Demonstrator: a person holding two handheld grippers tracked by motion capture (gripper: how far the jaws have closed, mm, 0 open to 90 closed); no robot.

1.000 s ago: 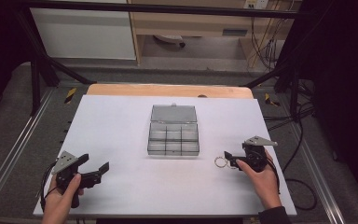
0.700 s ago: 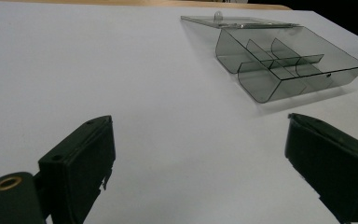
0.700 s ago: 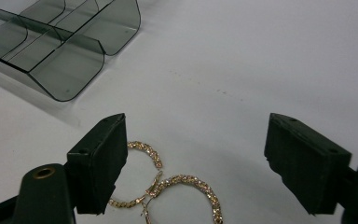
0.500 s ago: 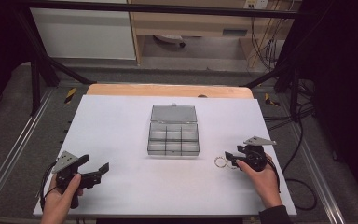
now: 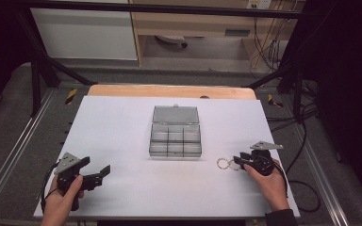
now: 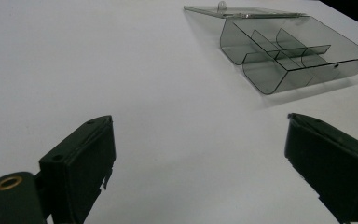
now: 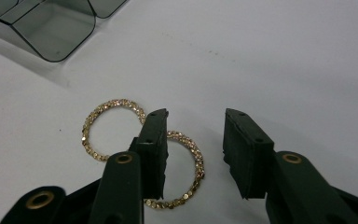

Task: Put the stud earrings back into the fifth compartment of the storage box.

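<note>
Item 1: compartment box (image 5: 175,136), clear grey plastic, lid folded back flat, mid-worktop (image 5: 122,122); dividers exposed and cells apparently empty, seemingly ready to receive small parts.

Item 2: two gold rings (image 7: 142,149), studded, flat on the worktop right of the box, edges touching or overlapping.

Item 3: right gripper (image 7: 193,144), jaws apart, straddling the rim of the nearer ring; placement suggests a pinch is being lined up.

Item 4: left gripper (image 6: 200,172), jaws wide apart, empty, parked near the front-left corner, well apart from the box.
</note>
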